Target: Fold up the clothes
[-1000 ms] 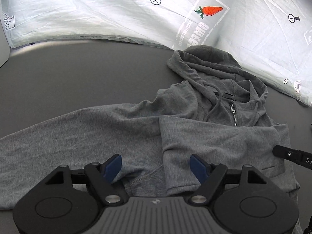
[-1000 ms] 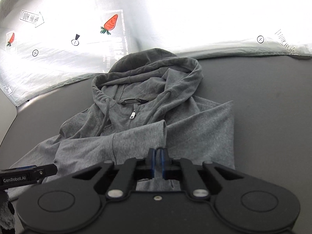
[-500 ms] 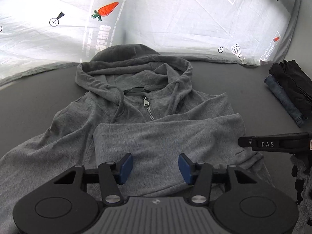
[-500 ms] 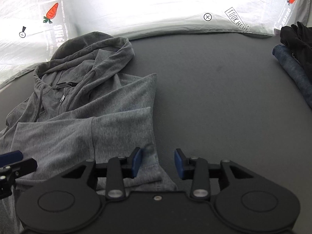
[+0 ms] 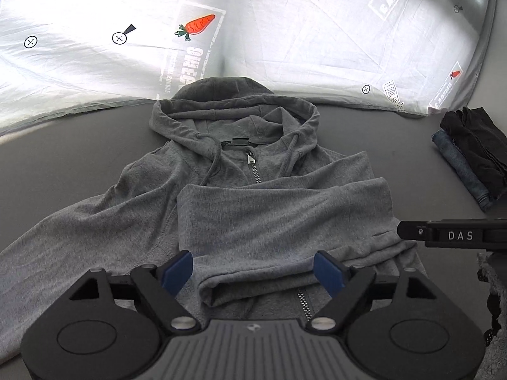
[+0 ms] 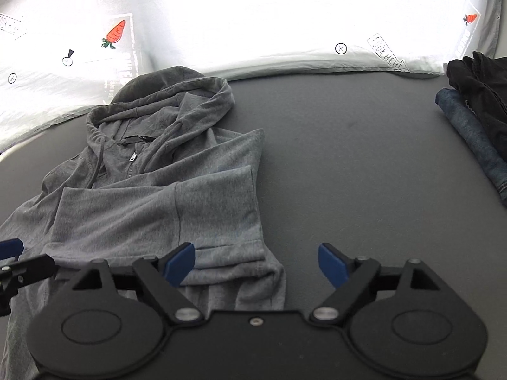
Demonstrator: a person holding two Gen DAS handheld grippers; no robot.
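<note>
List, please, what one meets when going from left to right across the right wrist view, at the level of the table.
Grey zip-up cotton hoodie → bare dark grey table surface → folded blue denim jeans with black folded clothes on top.

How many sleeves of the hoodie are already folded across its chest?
1. The folded sleeve lies across the chest of the hoodie; the other sleeve stretches out to the side on the table.
</note>
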